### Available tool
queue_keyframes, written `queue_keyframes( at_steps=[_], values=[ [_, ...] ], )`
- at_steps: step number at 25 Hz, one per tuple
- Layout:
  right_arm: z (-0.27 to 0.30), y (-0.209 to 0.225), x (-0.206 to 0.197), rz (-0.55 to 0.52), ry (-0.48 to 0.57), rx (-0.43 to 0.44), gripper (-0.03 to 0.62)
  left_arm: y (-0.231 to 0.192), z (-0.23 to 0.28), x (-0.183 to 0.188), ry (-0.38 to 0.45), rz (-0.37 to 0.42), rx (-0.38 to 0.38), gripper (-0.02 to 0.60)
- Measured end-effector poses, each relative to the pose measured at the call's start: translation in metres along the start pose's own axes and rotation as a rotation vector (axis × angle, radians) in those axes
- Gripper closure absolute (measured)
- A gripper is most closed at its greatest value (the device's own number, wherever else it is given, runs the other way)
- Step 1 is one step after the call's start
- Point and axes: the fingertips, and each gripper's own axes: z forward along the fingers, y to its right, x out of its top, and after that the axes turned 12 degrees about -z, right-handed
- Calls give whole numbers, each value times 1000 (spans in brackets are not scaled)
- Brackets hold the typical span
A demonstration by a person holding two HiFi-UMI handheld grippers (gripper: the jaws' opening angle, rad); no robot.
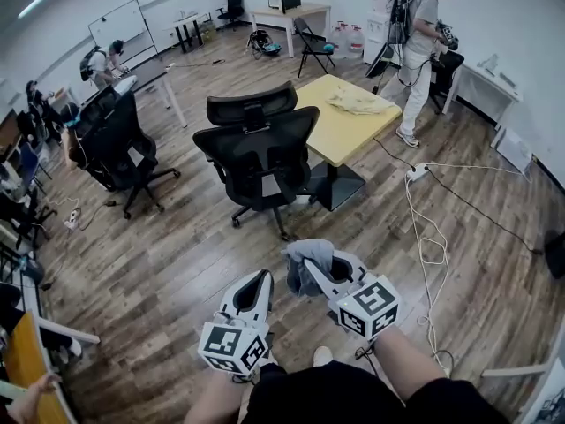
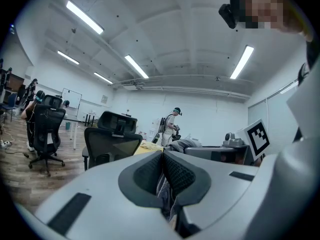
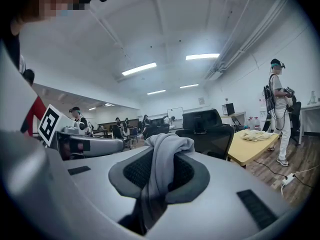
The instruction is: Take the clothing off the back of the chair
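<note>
The black office chair (image 1: 256,148) stands ahead of me beside the yellow table (image 1: 340,117), and its backrest is bare. A grey piece of clothing (image 1: 306,263) hangs bunched from my right gripper (image 1: 311,268), which is shut on it. In the right gripper view the cloth (image 3: 165,149) drapes over and between the pads of that gripper (image 3: 160,159). My left gripper (image 1: 262,276) sits just left of the right one. In the left gripper view its jaws (image 2: 162,156) are shut with a thin fold of grey cloth (image 2: 165,189) caught low between them.
A cream cloth (image 1: 357,102) lies on the yellow table. More black chairs (image 1: 119,140) stand at the left. A person (image 1: 419,34) stands at the back right by a white desk (image 1: 485,82). A power strip (image 1: 418,171) and white cable (image 1: 430,254) lie on the wooden floor at the right.
</note>
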Motion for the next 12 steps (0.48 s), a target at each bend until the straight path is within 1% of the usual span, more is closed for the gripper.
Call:
queue_keyframes(
  at_steps=[8, 12],
  values=[
    [-11, -1, 0, -6, 10, 17, 520, 13, -3, -2, 5, 12, 9, 563],
    [-12, 3, 1, -6, 11, 11, 520, 15, 0, -2, 7, 19, 9, 563]
  ],
)
